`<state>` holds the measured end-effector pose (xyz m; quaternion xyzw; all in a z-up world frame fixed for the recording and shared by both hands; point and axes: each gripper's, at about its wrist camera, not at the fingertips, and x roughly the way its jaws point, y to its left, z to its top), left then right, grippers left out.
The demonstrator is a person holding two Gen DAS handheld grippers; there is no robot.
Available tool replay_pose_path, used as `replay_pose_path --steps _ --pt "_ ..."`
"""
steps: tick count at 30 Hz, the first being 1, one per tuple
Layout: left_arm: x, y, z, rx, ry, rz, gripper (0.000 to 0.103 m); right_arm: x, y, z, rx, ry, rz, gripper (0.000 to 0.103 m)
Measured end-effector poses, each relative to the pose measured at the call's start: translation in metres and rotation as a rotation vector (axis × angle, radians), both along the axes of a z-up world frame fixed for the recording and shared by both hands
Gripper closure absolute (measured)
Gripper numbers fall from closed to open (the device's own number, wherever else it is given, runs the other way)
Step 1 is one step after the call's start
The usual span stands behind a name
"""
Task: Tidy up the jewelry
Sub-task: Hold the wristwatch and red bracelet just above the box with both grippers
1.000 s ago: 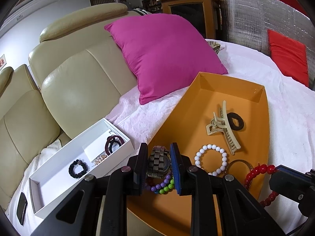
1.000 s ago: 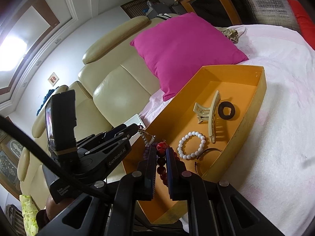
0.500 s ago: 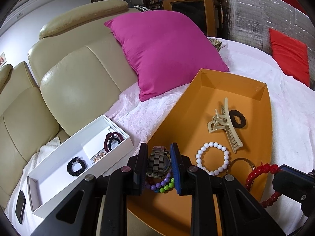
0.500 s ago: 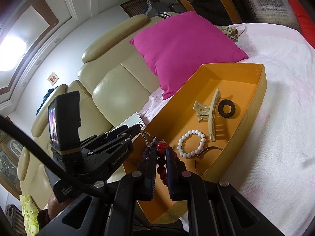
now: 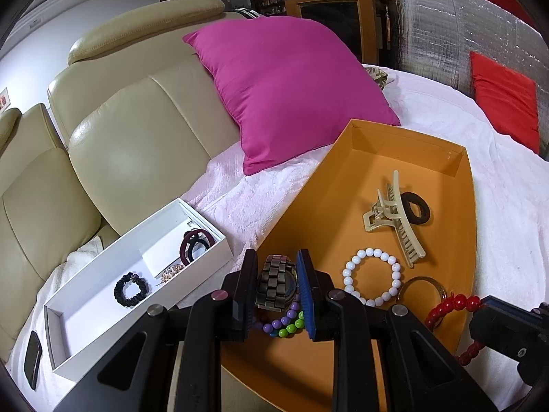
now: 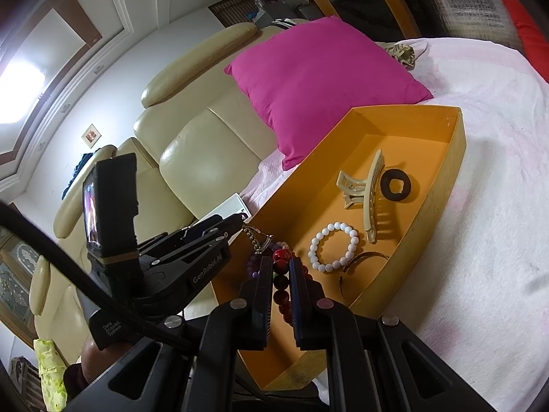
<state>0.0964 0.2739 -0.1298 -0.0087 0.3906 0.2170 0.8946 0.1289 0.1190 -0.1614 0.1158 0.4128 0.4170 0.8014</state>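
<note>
1. Well to the left of the orange cardboard tray (image 5: 468, 206), a long white divided box (image 5: 85, 336) lies on the pale pink towel (image 5: 240, 199); it holds a black scrunchie (image 5: 131, 289), a small gold-toned piece (image 5: 173, 271) and a maroon and black hair tie pair (image 5: 194, 244)
2. At the tray's near left corner, the left gripper (image 5: 274, 292) is clenched on a dark metal link wristwatch (image 5: 276, 285), its pads pressing the watch from both sides
3. Just below the watch, inside the tray, lies a purple and green bead bracelet (image 5: 284, 322)
4. Toward the tray's middle rest a white bead bracelet (image 5: 372, 279), a thin metal bangle (image 5: 423, 283), a beige plastic claw clip (image 5: 394, 218) and a black round hair tie (image 5: 417, 207) touching the clip
5. At the tray's near right edge, the right gripper (image 6: 278, 274) is clamped on a red bead bracelet (image 6: 281, 288), which hangs between its pads above the tray floor
6. Behind the tray a magenta square cushion (image 5: 291, 92) leans on the cream leather sofa (image 5: 137, 130)
</note>
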Motion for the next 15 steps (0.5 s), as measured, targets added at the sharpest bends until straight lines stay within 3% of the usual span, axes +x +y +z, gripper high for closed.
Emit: replay_pose_path --steps 15 --pt "-0.002 0.0045 -0.0002 -0.023 -0.023 -0.008 0.079 0.0027 0.0035 -0.0052 -0.008 0.011 0.0 0.092"
